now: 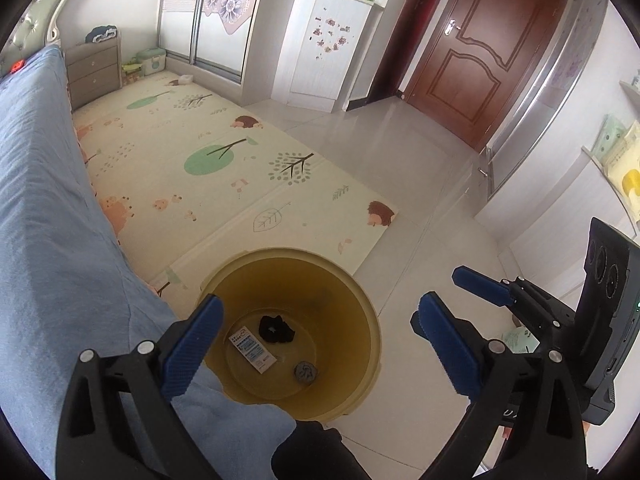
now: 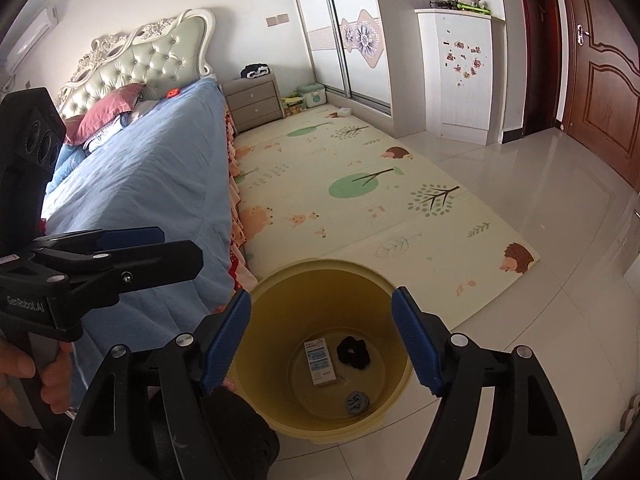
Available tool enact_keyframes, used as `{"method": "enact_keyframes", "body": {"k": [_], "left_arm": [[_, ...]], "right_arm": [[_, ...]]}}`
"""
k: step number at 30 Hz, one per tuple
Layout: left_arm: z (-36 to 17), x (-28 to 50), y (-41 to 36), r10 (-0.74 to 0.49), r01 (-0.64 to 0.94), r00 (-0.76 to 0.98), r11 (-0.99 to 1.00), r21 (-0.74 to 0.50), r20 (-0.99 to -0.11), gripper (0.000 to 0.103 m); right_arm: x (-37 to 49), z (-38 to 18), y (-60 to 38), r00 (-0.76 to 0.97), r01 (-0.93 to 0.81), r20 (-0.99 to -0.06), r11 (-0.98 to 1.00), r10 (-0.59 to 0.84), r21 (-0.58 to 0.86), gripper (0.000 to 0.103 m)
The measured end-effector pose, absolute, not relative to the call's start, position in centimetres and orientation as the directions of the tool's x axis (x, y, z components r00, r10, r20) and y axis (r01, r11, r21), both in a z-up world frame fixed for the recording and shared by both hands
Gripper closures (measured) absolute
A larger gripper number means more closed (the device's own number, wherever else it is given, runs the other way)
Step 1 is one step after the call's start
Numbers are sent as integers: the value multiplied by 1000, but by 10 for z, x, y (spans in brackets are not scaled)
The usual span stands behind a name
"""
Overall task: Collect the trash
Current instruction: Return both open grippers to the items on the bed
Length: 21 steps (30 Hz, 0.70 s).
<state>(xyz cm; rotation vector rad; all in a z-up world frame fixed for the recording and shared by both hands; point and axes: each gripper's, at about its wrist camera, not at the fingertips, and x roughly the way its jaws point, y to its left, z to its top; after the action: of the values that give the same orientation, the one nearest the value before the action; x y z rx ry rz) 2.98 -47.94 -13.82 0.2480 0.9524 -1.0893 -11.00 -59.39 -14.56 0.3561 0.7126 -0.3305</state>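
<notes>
We hold both tools above the round yellow plastic bin (image 2: pixel 320 360) beside the blue-sheeted bed (image 2: pixel 160 184) — the left tool (image 1: pixel 320 344) spread wide and empty, the right tool (image 2: pixel 320 344) released too, nothing between its blue pads. On the bin's floor lie a small white printed box (image 2: pixel 320 364), a black scrunchie (image 2: pixel 354 352) and a grey crumpled wad (image 2: pixel 356 402) — all apart.
</notes>
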Motion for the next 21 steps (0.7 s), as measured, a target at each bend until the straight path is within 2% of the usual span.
{"method": "enact_keyframes", "body": {"k": [10, 15, 21], "left_arm": [[-94, 24, -420, -687, 824, 285, 532, -196, -668, 5], [-70, 26, -371, -657, 778, 440, 620, -106, -612, 5], [-45, 34, -308, -601, 693, 580, 719, -56, -551, 4]], "right_arm": [[-97, -103, -547, 779, 332, -601, 931, -181, 150, 32], [-82, -90, -520, 812, 262, -569, 952, -129, 159, 32], [-62, -77, -483, 845, 170, -533, 970, -53, 173, 32]]}}
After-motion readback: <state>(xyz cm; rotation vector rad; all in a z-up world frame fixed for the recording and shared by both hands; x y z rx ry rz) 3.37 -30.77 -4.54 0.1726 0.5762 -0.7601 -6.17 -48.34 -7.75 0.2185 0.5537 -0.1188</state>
